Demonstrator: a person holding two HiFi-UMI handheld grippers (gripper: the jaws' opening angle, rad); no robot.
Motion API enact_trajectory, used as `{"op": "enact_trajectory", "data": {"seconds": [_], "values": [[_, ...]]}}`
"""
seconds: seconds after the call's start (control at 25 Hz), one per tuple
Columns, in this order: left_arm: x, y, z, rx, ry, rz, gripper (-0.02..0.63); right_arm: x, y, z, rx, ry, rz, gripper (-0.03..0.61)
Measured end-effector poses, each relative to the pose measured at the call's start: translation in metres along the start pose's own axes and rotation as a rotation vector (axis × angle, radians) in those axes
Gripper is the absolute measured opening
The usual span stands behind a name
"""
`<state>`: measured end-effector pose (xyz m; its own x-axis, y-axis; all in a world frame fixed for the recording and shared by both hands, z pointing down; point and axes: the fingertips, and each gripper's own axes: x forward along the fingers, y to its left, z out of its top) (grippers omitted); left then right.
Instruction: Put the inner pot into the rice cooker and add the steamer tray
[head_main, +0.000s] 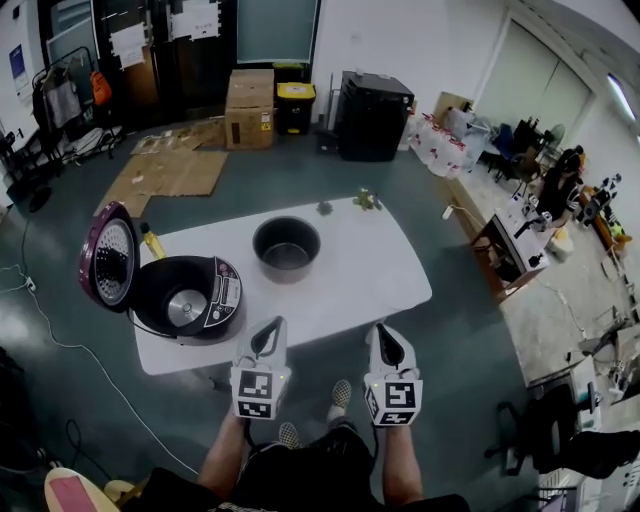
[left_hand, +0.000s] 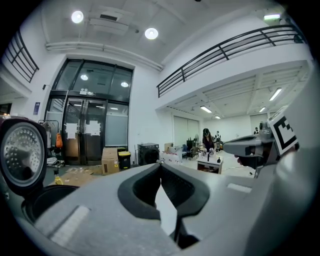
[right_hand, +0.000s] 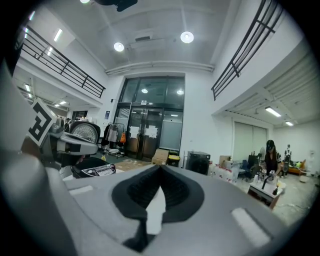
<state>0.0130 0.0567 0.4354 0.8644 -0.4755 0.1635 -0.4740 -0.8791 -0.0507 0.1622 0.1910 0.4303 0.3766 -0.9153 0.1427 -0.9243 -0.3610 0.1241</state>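
Inner pot (head_main: 287, 248) is sitting upright and empty on the white tabletop (head_main: 370, 270), toward the far side, a bit apart from the rice cooker (head_main: 185, 295) at the near left. It's dark, round and greyish inside. The cooker's lid (head_main: 108, 262) is standing wide open, so I'm guessing it's waiting for the pot to drop in. Left tool (head_main: 267, 338) and right tool (head_main: 388, 345) are hovering at the near edge, jaws together, gripping nothing. Not spotting a steamer tray anywhere.
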Motion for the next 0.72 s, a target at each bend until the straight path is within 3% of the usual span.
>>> {"op": "enact_trajectory", "data": {"seconds": [0.4,0.72], "values": [[0.037,0.041,-0.003,-0.020,0.017,0.081,0.011,0.071,0.002,0.002,0.004,0.003,0.074,0.003],[0.105,0.072,-0.008,-0.037,0.054,0.140,0.011,0.159,-0.012,-0.006,0.027,0.027,0.153,0.003]]}}
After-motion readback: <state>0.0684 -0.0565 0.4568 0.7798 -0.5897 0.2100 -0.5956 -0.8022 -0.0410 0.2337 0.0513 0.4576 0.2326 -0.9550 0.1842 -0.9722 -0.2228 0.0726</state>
